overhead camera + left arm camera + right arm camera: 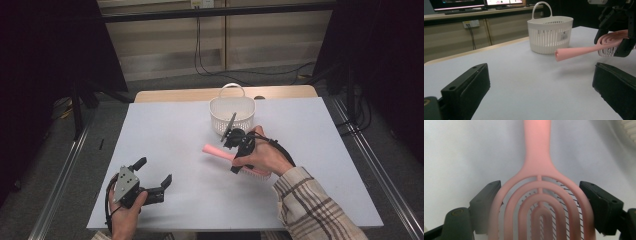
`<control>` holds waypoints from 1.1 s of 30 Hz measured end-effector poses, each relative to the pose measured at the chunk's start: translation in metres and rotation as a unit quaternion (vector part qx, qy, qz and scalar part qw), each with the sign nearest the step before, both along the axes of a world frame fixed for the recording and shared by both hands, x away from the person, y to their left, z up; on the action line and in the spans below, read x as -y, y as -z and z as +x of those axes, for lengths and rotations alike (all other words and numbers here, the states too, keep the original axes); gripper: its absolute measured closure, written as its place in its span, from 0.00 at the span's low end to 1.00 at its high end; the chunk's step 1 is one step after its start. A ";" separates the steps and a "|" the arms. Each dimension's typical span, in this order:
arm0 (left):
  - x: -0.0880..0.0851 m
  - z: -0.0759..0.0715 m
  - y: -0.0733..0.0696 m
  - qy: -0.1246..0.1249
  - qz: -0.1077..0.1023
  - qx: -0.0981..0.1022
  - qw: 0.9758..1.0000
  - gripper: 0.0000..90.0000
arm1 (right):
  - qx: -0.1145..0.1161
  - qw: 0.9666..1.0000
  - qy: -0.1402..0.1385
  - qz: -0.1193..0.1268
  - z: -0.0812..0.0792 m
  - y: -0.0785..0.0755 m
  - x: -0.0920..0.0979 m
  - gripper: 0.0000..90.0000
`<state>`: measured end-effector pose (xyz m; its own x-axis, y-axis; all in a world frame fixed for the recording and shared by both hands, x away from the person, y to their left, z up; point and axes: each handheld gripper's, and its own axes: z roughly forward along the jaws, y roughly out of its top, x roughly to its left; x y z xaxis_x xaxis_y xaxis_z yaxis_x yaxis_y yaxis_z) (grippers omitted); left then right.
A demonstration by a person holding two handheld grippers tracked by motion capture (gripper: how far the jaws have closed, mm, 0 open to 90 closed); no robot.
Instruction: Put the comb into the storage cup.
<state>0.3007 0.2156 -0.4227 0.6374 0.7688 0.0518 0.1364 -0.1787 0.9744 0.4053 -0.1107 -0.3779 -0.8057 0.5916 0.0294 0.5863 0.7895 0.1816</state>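
Pink hairbrush (pixel 537 195), vented arched head, straight handle, pale bristles beneath, clamped across head by right gripper (pixel 539 202), left gripper (pixel 152 172) jaws apart, idle

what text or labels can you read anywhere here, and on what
None can be read.
Sticker on the basket: small dark marks, too small to read.
Screens behind the table: bright lines, too blurred to read.
Brush and right gripper: no text seen.
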 end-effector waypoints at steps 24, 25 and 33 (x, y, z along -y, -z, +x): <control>0.049 0.005 -0.023 0.092 0.152 0.081 0.981 0.02 | 0.027 0.999 -0.004 0.040 -0.027 -0.034 0.036 0.22; 0.052 0.005 -0.023 0.094 0.165 0.085 0.978 0.02 | 0.025 0.999 -0.003 0.039 -0.028 -0.035 0.037 0.22; 0.080 0.008 -0.020 0.121 0.227 0.105 0.961 0.04 | 0.021 0.998 -0.022 0.047 -0.033 -0.037 0.037 0.22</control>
<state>0.3085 0.1357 -0.4028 0.7329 0.4681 0.4937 -0.1538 -0.5929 0.7905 0.3724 -0.1474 -0.3414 -0.8327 0.5516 0.0487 0.5414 0.7925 0.2808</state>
